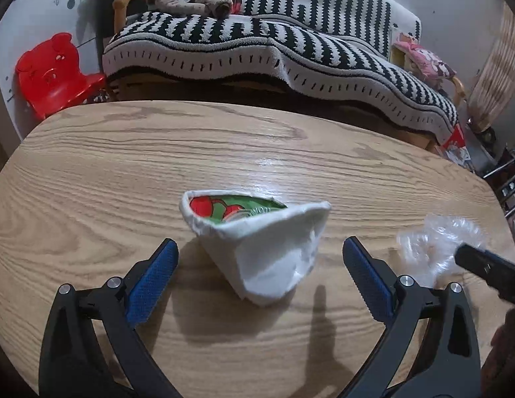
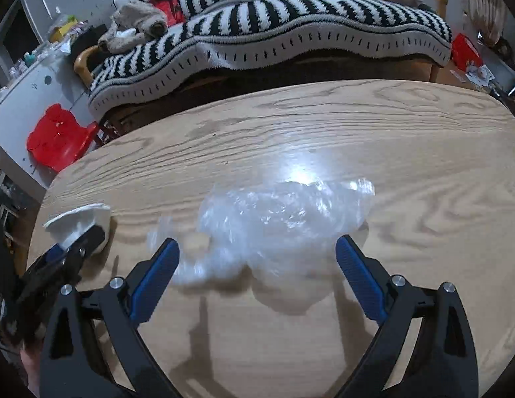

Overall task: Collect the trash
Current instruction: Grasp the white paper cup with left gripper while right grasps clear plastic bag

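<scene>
wooden table [image 1: 91, 172] | striped blanket [image 1: 257, 46] on sofa | red stool [image 1: 51, 73] beside

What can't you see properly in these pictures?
- Left wrist view: the printed thing inside the white pouch; the pouch wall hides most of it.
- Left wrist view: the right claw, cut off by the edge.
- Right wrist view: the clear plastic wrap is blurred, so its outline is unclear.
- Right wrist view: the left claw covers part of the pouch.
</scene>
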Demonstrator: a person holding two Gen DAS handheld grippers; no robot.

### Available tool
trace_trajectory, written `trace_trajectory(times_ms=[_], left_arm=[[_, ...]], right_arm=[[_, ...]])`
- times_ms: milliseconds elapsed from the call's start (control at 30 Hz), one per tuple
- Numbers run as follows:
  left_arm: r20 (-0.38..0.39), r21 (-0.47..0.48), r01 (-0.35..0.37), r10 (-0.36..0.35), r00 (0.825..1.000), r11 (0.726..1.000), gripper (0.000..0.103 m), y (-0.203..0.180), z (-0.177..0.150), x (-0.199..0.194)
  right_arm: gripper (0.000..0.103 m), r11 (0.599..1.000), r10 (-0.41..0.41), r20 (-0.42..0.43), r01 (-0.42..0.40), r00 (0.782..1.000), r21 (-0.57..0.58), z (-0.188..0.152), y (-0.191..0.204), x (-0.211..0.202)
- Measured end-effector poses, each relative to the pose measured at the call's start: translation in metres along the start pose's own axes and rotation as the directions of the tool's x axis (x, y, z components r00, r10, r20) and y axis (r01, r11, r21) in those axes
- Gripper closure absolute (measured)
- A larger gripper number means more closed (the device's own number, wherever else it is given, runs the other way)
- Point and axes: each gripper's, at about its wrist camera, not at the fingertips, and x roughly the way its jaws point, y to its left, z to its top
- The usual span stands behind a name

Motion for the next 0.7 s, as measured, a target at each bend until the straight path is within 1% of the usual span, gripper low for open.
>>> trace_trajectory(times_ms=[67,133,167,200,233,267,300,333,400,500,633,700], left_arm=[[-0.001,0.016,-0.011,0.011,1.000,1.000,0.007,-0.001,0.000,0.006],[-0.007,0.020,-0.006,0.006,1.000,1.000,0.007,-0.001,-0.001,0.007],[0.001,0.018,0.001,-0.001,1.000,1.000,0.009,-0.001,0.000,0.006],[0.007,0.013,0.010,-0.010,1.000,1.000,0.013,0.000,0.000,0.005],[0.005,0.014,0.014,-0.014,1.000,1.000,0.023,-0.001,0.000,0.006],[0.008,0.024,0.004,-0.004,1.000,1.000,0.037,-0.002,-0.001,0.005],[0.008,0.039,-0.008,0.008,1.000,0.999,0.041,-0.004,-0.002,0.005],[0.010,0.043,-0.008,0.008,1.000,0.999,0.041,-0.005,-0.002,0.004],[0.006,0.043,0.014,-0.014,1.000,0.999,0.043,-0.007,-0.005,0.001],[0.011,0.070,0.005,-0.006,1.000,0.998,0.043,-0.014,-0.010,-0.009],[0.025,0.099,0.028,-0.031,0.999,0.995,0.043,-0.030,-0.016,-0.035],[0.034,0.137,0.036,-0.041,0.999,0.990,0.043,-0.047,-0.023,-0.055]], right_arm=[[0.011,1.000,-0.016,-0.011,0.016,1.000,-0.015,0.005,0.005,0.012],[0.023,0.999,-0.024,-0.015,0.024,1.000,-0.039,0.004,0.008,0.018],[0.037,0.998,-0.023,-0.026,0.022,0.999,-0.053,0.003,0.009,0.022],[0.045,0.998,-0.026,-0.032,0.024,0.999,-0.065,0.001,0.011,0.023],[0.053,0.996,-0.027,-0.016,0.026,0.999,-0.090,-0.002,0.013,0.021],[0.069,0.995,-0.012,-0.020,0.010,1.000,-0.103,-0.004,0.014,0.020],[0.077,0.994,0.005,-0.019,-0.007,1.000,-0.113,-0.007,0.014,0.017],[0.079,0.992,-0.010,-0.011,0.009,1.000,-0.127,-0.010,0.015,0.013],[0.080,0.992,-0.004,-0.005,0.003,1.000,-0.124,-0.013,0.012,0.006],[0.080,0.994,-0.005,0.019,0.007,1.000,-0.110,-0.021,0.004,-0.015],[0.080,0.996,-0.003,0.054,0.008,0.999,-0.094,-0.038,-0.013,-0.055],[0.080,0.995,-0.013,0.069,0.020,0.997,-0.096,-0.048,-0.023,-0.076]])
